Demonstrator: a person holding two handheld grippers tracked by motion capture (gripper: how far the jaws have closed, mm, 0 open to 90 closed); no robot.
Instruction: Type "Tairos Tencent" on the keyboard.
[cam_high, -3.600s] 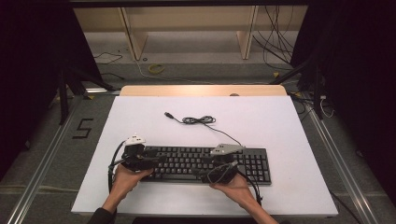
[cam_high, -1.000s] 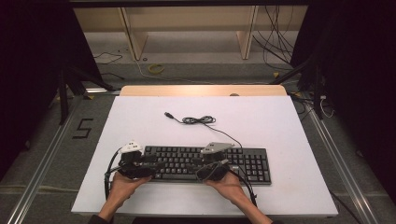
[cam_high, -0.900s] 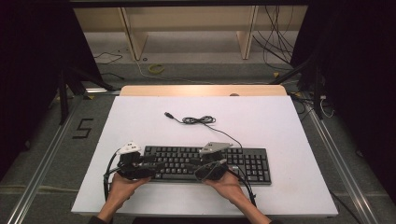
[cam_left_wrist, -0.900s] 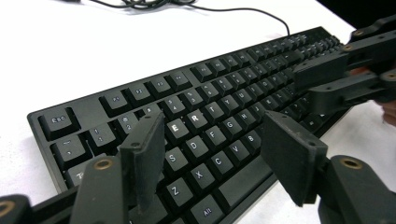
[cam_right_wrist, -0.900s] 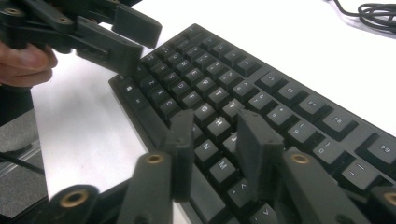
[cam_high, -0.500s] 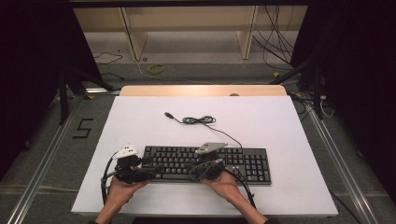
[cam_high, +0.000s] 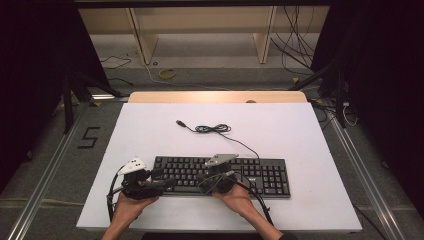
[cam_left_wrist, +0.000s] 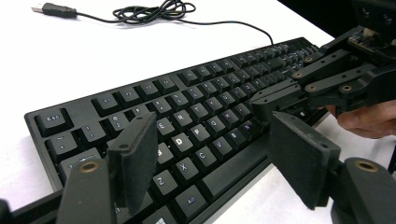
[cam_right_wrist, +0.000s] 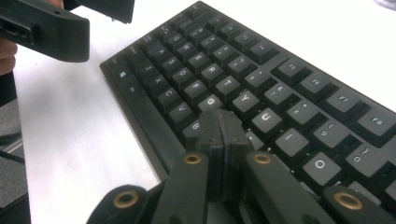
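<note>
Right tool (cam_right_wrist: 223, 128) has just closed, jaws together and empty, tips over the home row of the keyboard (cam_high: 260, 172) at the bench's near edge; left tool (cam_left_wrist: 215, 154) has just been opening, nothing between. Poised for key pressing.

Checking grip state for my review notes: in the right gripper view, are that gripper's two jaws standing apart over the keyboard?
No, the right gripper has its two pads pressed flat together, nothing between them, tip over the keyboard near the H key.

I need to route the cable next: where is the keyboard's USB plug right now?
In the high view the USB plug lies on the white table, behind the keyboard toward its left end, just left of the coiled cable.
</note>
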